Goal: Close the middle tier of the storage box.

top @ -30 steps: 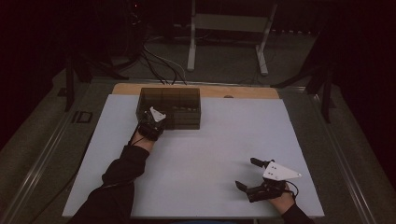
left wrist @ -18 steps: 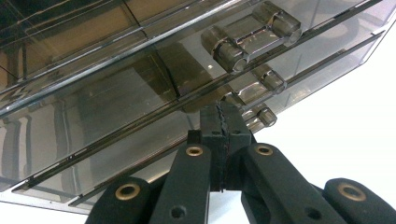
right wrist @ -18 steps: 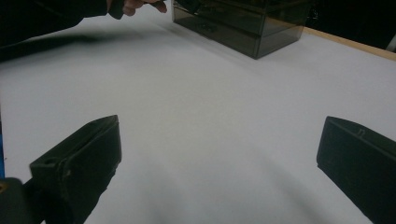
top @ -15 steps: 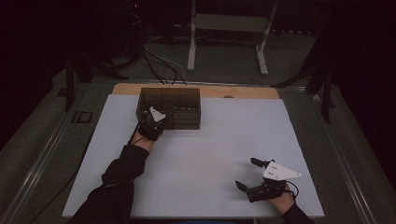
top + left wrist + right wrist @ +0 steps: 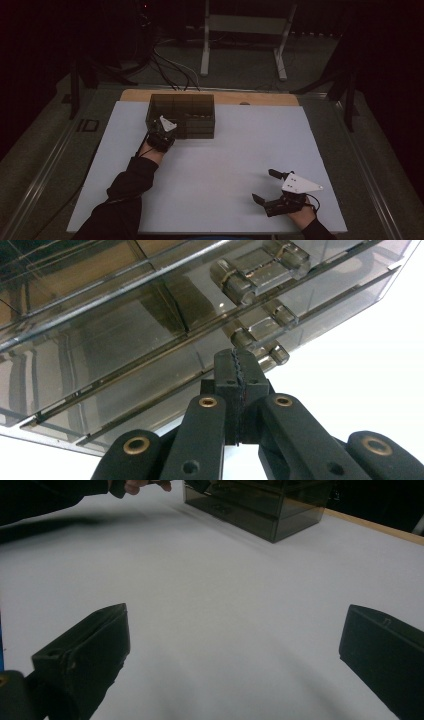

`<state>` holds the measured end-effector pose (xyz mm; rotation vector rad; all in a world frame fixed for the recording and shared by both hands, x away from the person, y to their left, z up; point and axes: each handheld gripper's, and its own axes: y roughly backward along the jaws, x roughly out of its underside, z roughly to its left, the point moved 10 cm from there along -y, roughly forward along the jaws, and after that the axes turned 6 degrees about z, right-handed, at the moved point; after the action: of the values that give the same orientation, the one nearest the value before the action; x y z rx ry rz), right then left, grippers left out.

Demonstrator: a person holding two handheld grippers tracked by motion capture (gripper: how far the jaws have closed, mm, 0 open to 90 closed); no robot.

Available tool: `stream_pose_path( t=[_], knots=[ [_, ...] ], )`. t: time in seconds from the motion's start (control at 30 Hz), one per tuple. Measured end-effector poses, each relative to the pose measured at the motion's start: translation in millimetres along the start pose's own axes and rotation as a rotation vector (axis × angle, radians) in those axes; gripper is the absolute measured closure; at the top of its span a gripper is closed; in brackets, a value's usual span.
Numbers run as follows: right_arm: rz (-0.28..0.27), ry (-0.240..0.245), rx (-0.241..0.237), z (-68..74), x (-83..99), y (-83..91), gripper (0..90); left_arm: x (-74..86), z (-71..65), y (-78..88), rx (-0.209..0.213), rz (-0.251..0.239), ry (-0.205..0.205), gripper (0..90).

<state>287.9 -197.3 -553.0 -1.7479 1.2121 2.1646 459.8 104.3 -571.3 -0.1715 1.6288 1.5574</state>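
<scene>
**A:** where's the box at right now?

**B:** The smoky see-through drawer box [image 5: 181, 115] sits at the far left part of my white desk [image 5: 225, 165], close to the desk's far edge, where a strip of wood shows. It's got stacked drawers with clear little handles on the front.

**A:** and your left tongs?

**B:** My left tongs [image 5: 161, 134] are right up at the near front of the box, on its left side. In the left gripper view the jaws are pressed together, toothed pads meeting with nothing between them, and the tips sit just below one of the clear handles [image 5: 260, 337]. Can't tell if they actually touch it.

**A:** right side?

**B:** My right tongs [image 5: 265, 186] are well apart from the box, near the desk's near right corner, jaws spread wide with only bare desk between them. In the right gripper view I can see the box far off, plus my left hand [image 5: 142, 486] beside it.
</scene>
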Motion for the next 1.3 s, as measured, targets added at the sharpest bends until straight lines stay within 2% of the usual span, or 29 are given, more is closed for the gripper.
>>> stream_pose_path(
  t=[0.2, 0.27, 0.3, 0.4, 0.43, 0.5, 0.57, 0.6, 0.67, 0.73, 0.83, 0.93, 1.0, 1.03, 1.13, 1.27, 1.3],
  knots=[
    [0.001, 0.002, 0.000, 0.2, 0.0, -0.3, 0.0, 0.9, -1.7, 4.1, 0.007, 0.005, 0.032, 90.0],
    [0.001, 0.002, 0.000, 0.2, 0.0, -0.3, 0.0, 1.2, -2.8, 5.2, 0.007, 0.011, 0.030, 90.0],
    [0.001, 0.002, 0.001, 0.1, 0.1, -0.2, 0.0, 1.3, -3.3, 5.5, 0.004, 0.014, 0.026, 84.5],
    [0.001, 0.001, 0.001, 0.0, 0.1, -0.3, 0.0, 0.8, -5.7, 6.5, 0.010, 0.017, 0.022, 83.2],
    [0.001, 0.001, 0.001, 0.1, 0.1, -0.3, 0.0, 0.6, -6.6, 6.7, 0.010, 0.020, 0.021, 77.7],
    [0.003, 0.002, 0.000, 0.2, 0.3, -0.4, 0.0, 0.4, -9.5, 7.2, 0.024, 0.024, 0.023, 76.1],
    [0.003, 0.002, 0.000, 0.2, 0.3, -0.3, 0.0, 0.6, -11.0, 7.2, 0.029, 0.029, 0.018, 62.5],
    [0.002, 0.002, 0.000, 0.2, 0.3, -0.3, 0.0, 0.4, -14.5, 7.8, 0.053, 0.028, 0.020, 62.5],
    [0.003, 0.003, 0.001, 0.3, 0.3, -0.4, 0.0, -0.2, -16.2, 8.4, 0.065, 0.025, 0.025, 51.7],
    [0.003, 0.003, 0.001, 0.3, 0.3, -0.4, 0.0, -0.6, -16.9, 9.0, 0.068, 0.028, 0.025, 50.0],
    [0.003, 0.002, 0.001, 0.2, 0.3, -0.5, 0.0, -1.0, -17.9, 9.5, 0.072, 0.039, 0.025, 39.5],
    [0.003, 0.001, 0.000, 0.2, 0.4, -0.5, 0.0, -2.1, -18.3, 10.1, 0.074, 0.038, 0.033, 36.3],
    [0.004, 0.000, 0.000, 0.2, 0.5, -0.7, 0.0, -1.8, -18.3, 10.2, 0.067, 0.044, 0.035, 26.5],
    [0.004, 0.000, 0.000, 0.2, 0.5, -0.7, 0.0, -1.8, -19.4, 10.5, 0.077, 0.045, 0.033, 26.5],
    [0.005, -0.002, 0.000, 0.2, 0.6, -0.9, 0.0, -1.3, -22.0, 10.7, 0.099, 0.053, 0.026, 14.9],
    [0.005, -0.002, 0.001, 0.0, 0.6, -0.8, 0.0, -2.1, -24.4, 10.9, 0.119, 0.055, 0.024, 7.9],
    [0.005, -0.002, 0.001, -0.1, 0.7, -0.9, 0.0, -2.0, -25.1, 11.2, 0.124, 0.058, 0.019, 2.6]
  ],
)
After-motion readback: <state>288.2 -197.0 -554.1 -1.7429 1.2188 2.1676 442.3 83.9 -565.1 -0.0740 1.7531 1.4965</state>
